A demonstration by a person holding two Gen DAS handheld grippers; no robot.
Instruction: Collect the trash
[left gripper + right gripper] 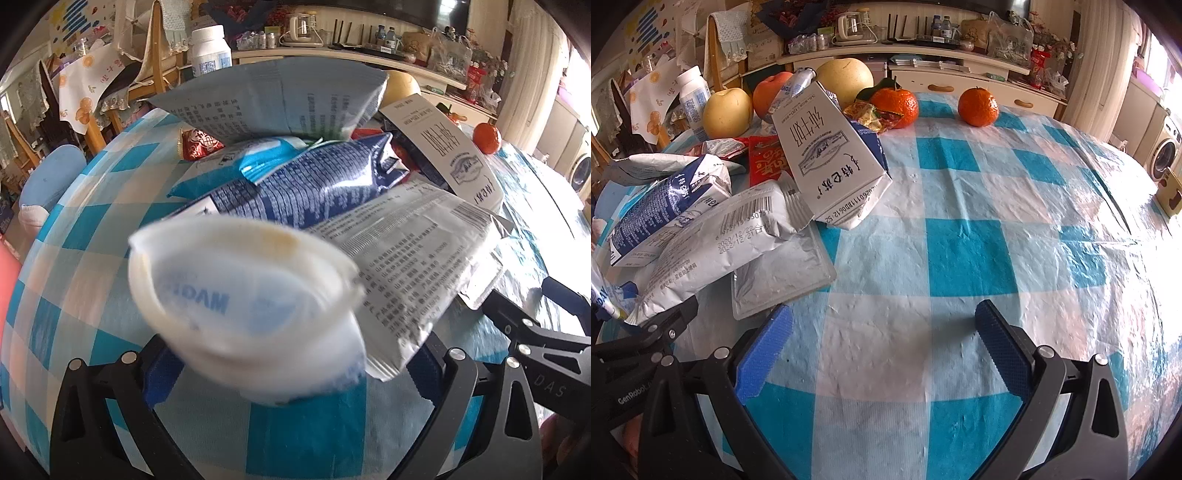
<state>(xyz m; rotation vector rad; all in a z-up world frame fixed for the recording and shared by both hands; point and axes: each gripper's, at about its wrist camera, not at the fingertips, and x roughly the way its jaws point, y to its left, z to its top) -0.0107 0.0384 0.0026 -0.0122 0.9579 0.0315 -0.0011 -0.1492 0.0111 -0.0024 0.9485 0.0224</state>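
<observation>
The left gripper [288, 369] is clamped on a squashed white plastic cup [243, 295], blurred, with blue lettering on its side, filling the lower centre of the left wrist view. Just beyond the cup, toward the middle of the frame, lies a heap of trash on the blue-and-white checked tablecloth [92, 258]: a silver printed wrapper [413, 266], a dark blue foil pouch [314, 184], a pale blue bag [280, 99] at the top, and a white milk carton [447, 147] at the right. The right gripper [882, 347] stands with its blue pads [764, 350] wide apart and nothing between them, low in the right wrist view over bare cloth. At the left of that view the same heap lies, the white milk carton [827, 158] leaning on the silver wrapper [713, 243], a flat clear packet [783, 273] beneath. Along the top stand two mandarins [978, 106], two pale pears [727, 112] and a reddish apple [768, 94].
</observation>
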